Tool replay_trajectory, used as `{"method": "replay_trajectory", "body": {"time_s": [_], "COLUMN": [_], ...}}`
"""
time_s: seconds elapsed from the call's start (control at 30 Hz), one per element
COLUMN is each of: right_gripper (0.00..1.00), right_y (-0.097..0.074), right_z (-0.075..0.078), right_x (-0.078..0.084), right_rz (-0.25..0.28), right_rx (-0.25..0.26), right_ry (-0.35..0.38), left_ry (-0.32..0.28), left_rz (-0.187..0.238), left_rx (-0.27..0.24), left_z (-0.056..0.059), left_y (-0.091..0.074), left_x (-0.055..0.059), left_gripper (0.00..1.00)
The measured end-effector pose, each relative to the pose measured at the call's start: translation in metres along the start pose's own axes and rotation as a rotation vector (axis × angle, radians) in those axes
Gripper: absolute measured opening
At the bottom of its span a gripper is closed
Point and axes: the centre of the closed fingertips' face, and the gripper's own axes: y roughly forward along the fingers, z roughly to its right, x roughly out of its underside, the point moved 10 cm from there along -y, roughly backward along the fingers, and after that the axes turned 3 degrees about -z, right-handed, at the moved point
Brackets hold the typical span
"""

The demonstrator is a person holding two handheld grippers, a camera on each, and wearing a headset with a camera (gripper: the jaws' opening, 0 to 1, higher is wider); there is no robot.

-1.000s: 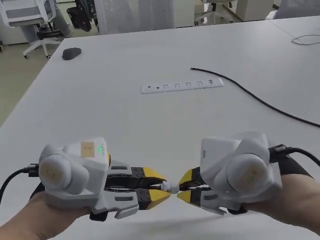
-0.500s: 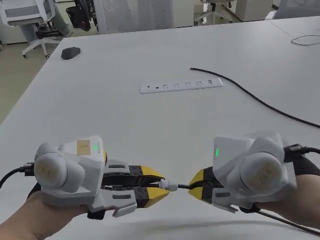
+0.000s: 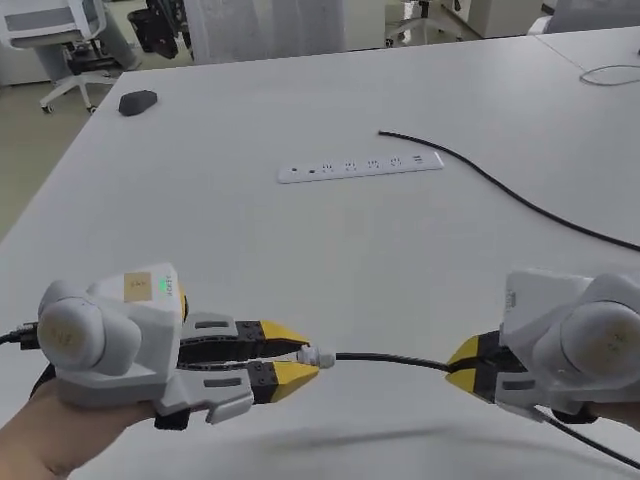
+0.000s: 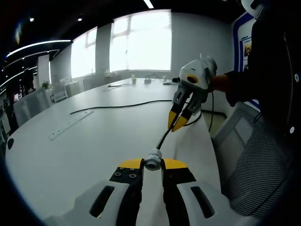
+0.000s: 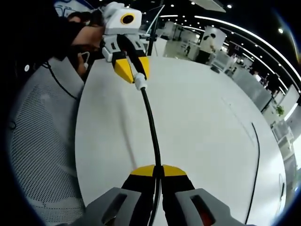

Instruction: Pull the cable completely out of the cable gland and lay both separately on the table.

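1. Two claws are held low over the white desk (image 3: 300, 240) in the head view, their tips pointing toward each other and well apart.
   - The left claw (image 3: 303, 357) is clamped narrow on the small white cable gland (image 3: 318, 356), which sticks out just past its yellow tips.
   - A black cable (image 3: 390, 358) runs from the gland across the gap to the right claw (image 3: 462, 365), which is pinched tight on it.
   - Gland and cable are both up off the desk, and the cable hangs in a shallow, nearly straight line.
   - Farther back lie a white power strip (image 3: 360, 167), a long black cord (image 3: 500, 190) beside it and a dark mouse (image 3: 137, 101) near the far left edge.

2. Left gripper view: the left claw (image 4: 153, 164) has the cable gland (image 4: 153, 159) squeezed between its two yellow tips.
   - The cable (image 4: 163, 140) leaves the gland's far end and climbs to the right claw (image 4: 178, 123), whose tips are closed around it.
   - How much cable sits inside the gland cannot be told.
   - On the desk (image 4: 94, 141) the power strip (image 4: 70, 125) and the black cord (image 4: 122, 106) lie off to the left.

3. Right gripper view: the right claw (image 5: 157, 170) is shut down on the cable (image 5: 151, 122), which passes between its tips.
   - The cable stretches up to the cable gland (image 5: 139, 82), gripped in the left claw (image 5: 131, 70) at the top.
   - The desk (image 5: 197, 117) spreads beneath, with the black cord (image 5: 257, 160) at the right.
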Motion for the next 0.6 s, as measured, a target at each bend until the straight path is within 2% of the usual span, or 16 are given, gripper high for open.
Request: {"method": "replay_trajectory", "body": {"time_s": [0.2, 0.4, 0.5, 0.6], "right_gripper": [0.0, 0.0, 0.0, 0.0], "right_y": [-0.001, 0.0, 0.0, 0.001], "right_z": [0.004, 0.007, 0.01, 0.014], "right_x": [0.005, 0.005, 0.002, -0.009], "right_rz": [-0.006, -0.019, -0.028, -0.025], "right_rx": [0.027, 0.031, 0.028, 0.024], "right_ry": [0.009, 0.008, 0.022, 0.007], "left_ry": [0.002, -0.014, -0.038, -0.057], "left_rz": [0.015, 0.001, 0.007, 0.012], "left_rx": [-0.03, -0.061, -0.098, -0.131], "left_z": [-0.002, -0.004, -0.006, -0.005], "left_y": [-0.008, -0.025, -0.037, -0.052], "left_x": [0.0, 0.011, 0.016, 0.024], "left_gripper": [0.15, 0.15, 0.15, 0.15]}}
